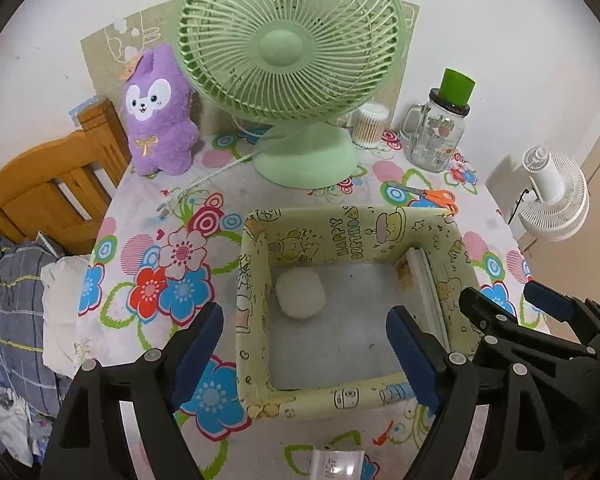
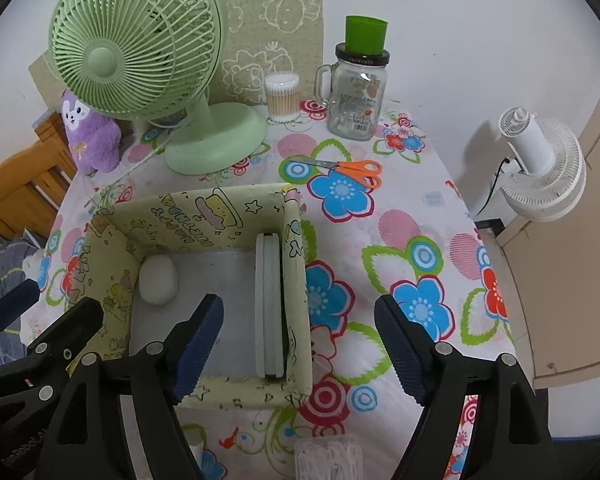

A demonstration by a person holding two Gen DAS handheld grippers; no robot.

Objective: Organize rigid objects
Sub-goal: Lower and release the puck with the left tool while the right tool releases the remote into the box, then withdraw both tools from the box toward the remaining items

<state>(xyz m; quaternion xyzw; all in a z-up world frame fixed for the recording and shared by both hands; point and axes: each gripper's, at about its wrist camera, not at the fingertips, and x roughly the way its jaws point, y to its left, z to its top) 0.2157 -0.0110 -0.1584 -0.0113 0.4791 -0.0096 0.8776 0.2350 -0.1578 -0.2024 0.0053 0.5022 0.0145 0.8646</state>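
Note:
A yellow-green patterned storage box point(image 1: 260, 280) point(image 2: 296, 280) sits on the floral table. Inside it lie a white oval object point(image 1: 300, 294) point(image 2: 158, 280) at the left and a flat grey-blue case point(image 2: 269, 308) point(image 1: 420, 272) standing on edge against the right wall. My left gripper point(image 1: 306, 344) is open and empty above the box's near side. My right gripper point(image 2: 300, 338) is open and empty, straddling the box's right wall. Orange-handled scissors point(image 1: 432, 196) point(image 2: 348, 168) lie behind the box. A clear plastic box point(image 2: 328, 456) sits at the table's near edge.
A green desk fan point(image 1: 292, 60) point(image 2: 140, 52), a purple plush point(image 1: 158, 112) point(image 2: 90, 136), a cotton-swab tub point(image 1: 370, 126) point(image 2: 282, 96) and a glass mug jar with a green cup point(image 1: 440, 132) point(image 2: 358, 84) stand at the back. A white fan point(image 2: 540, 160) stands right of the table, a wooden chair point(image 1: 48, 184) left.

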